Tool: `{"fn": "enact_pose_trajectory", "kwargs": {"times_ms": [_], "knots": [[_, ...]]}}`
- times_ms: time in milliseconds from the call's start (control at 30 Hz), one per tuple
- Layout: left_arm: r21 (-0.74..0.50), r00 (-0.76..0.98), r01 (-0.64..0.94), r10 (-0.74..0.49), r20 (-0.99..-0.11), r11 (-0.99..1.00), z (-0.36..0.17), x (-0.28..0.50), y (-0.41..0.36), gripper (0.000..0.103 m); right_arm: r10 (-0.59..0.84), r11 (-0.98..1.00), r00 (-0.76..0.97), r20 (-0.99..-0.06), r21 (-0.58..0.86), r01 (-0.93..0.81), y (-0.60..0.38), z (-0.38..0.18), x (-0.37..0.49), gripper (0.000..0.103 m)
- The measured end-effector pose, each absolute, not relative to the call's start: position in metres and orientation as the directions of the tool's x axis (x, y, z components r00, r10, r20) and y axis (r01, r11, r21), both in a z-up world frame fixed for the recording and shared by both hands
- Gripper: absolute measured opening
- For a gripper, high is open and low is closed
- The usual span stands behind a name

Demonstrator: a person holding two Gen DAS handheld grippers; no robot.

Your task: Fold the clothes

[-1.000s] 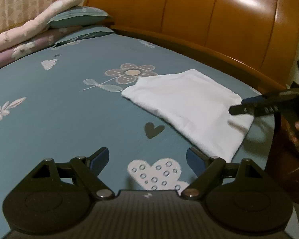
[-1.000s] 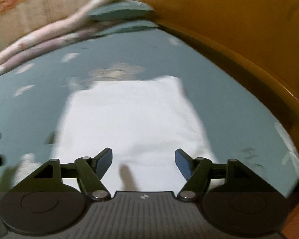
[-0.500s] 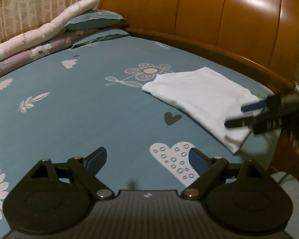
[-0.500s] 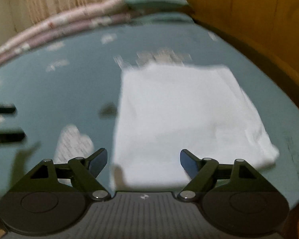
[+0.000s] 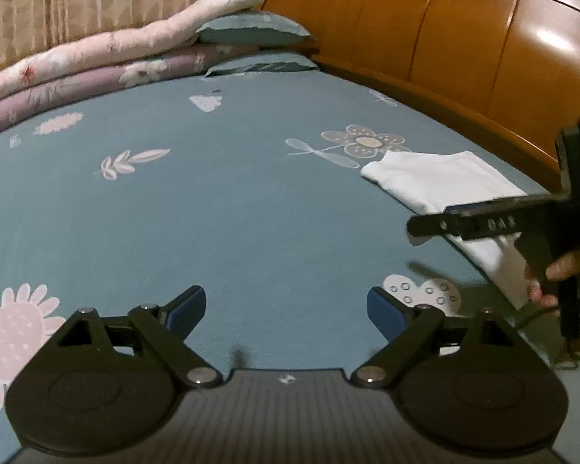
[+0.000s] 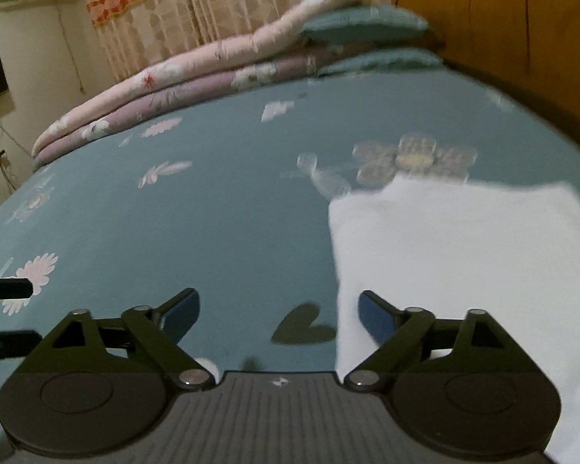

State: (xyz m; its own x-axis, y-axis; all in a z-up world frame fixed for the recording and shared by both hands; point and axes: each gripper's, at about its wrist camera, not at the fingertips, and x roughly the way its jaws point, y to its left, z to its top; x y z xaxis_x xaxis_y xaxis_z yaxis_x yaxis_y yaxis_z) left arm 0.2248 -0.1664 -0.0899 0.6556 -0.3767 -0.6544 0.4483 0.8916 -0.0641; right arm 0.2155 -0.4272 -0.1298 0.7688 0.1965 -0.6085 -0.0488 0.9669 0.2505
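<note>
STEP: fold looks finished, tools clear | WHERE: folded white garment (image 6: 464, 255) on bed sheet (image 5: 251, 212), 3 o'clock | LEFT TOOL (image 5: 286, 309): wide, empty | RIGHT TOOL (image 6: 278, 311): opening, empty | NEXT: probably fetch another garment; none visible.

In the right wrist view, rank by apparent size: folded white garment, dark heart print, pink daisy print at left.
1. folded white garment, though nearness to the camera inflates it
2. and 3. dark heart print and pink daisy print: look alike
</note>
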Motion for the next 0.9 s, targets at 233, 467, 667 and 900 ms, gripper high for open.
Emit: {"fn": "enact_pose_trajectory", "kwargs": {"times_ms": [233, 467, 667, 900], "knots": [[-0.058, 0.647, 0.457, -0.377, -0.663, 0.887, -0.098, 0.230, -0.171, 0.090, 0.199, 0.968, 0.796, -0.572, 0.243, -0.067, -0.430, -0.113, 0.225, 0.100], [-0.053, 0.649, 0.452, -0.370, -0.665, 0.890, -0.097, 0.229, -0.167, 0.090, 0.203, 0.960, 0.774, -0.599, 0.279, -0.035, -0.435, -0.131, 0.254, 0.103], [-0.068, 0.662, 0.439, -0.374, -0.650, 0.896, -0.091, 0.227, -0.165, 0.090, 0.185, 0.960, 0.782, -0.595, 0.280, -0.014, -0.438, -0.111, 0.216, 0.103], [-0.071, 0.699, 0.431, -0.383, -0.604, 0.900, -0.087, 0.217, -0.169, 0.092, 0.138, 0.952, 0.749, -0.648, 0.296, 0.081, -0.445, -0.124, 0.176, 0.103]]}}
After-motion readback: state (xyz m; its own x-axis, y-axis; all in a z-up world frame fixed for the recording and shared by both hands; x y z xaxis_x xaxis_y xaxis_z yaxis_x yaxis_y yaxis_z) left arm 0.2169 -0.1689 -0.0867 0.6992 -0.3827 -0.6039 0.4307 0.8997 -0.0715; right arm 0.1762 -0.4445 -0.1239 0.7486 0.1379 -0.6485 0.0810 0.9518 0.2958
